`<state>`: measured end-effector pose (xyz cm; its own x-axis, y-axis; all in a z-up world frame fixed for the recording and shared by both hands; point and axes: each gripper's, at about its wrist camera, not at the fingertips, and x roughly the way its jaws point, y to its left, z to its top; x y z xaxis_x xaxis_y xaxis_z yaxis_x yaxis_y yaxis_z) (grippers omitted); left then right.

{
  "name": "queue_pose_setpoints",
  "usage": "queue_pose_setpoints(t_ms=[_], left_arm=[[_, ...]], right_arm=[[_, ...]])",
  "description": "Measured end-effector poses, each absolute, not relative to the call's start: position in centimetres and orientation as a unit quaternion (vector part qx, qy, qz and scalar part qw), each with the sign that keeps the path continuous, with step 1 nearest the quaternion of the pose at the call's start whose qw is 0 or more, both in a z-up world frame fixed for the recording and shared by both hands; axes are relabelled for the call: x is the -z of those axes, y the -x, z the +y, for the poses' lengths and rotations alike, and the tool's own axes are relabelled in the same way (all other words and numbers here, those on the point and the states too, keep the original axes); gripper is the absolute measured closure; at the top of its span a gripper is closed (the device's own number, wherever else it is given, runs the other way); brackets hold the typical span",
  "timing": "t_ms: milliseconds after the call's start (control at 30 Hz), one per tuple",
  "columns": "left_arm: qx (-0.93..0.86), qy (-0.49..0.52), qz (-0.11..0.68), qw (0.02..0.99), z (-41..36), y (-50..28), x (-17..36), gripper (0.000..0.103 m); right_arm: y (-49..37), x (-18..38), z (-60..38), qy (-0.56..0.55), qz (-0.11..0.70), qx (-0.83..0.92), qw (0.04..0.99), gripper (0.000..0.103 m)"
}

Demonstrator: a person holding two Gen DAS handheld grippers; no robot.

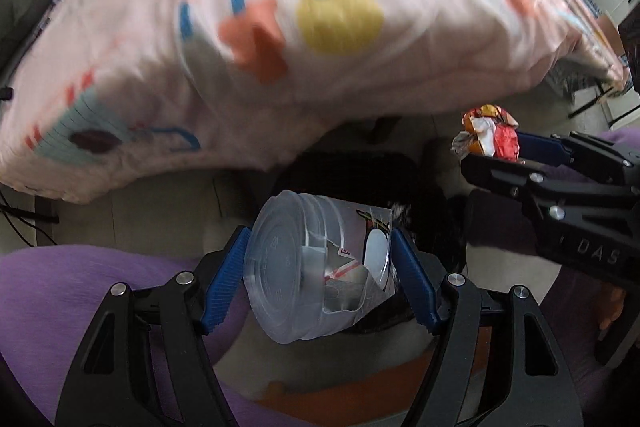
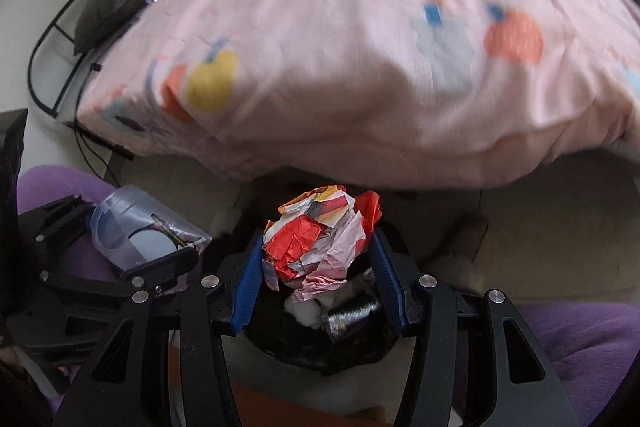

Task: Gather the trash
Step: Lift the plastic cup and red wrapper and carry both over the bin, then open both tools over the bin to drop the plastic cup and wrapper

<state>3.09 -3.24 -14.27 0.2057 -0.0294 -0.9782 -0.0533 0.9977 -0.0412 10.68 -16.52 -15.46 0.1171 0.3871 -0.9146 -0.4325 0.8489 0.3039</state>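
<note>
Between your left gripper's (image 1: 320, 279) blue pads sits a clear plastic cup (image 1: 316, 267), lying sideways with its base toward the left pad and a torn label inside; the pads clamp it on both sides. Off to its right, your right gripper (image 2: 316, 263) squeezes a crumpled red-and-white wrapper (image 2: 320, 239), both pads pressed against the wad. Just below that wrapper a black bin (image 2: 320, 343) opens, with a white scrap and a dark shiny piece already inside. Ahead of both grippers a pink patterned quilt (image 2: 360, 47) hangs over the bed edge, blurred
</note>
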Motion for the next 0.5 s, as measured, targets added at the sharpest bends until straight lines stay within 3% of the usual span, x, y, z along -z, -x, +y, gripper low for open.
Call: queue_pose_setpoints(t_ms=[500], left_arm=[[0.008,0.064,0.77,0.635,-2.4,-2.8,24.6,0.032]], right_arm=[[-11.3,25.0,-16.9,0.009,0.724,-0.22,0.653,0.054]])
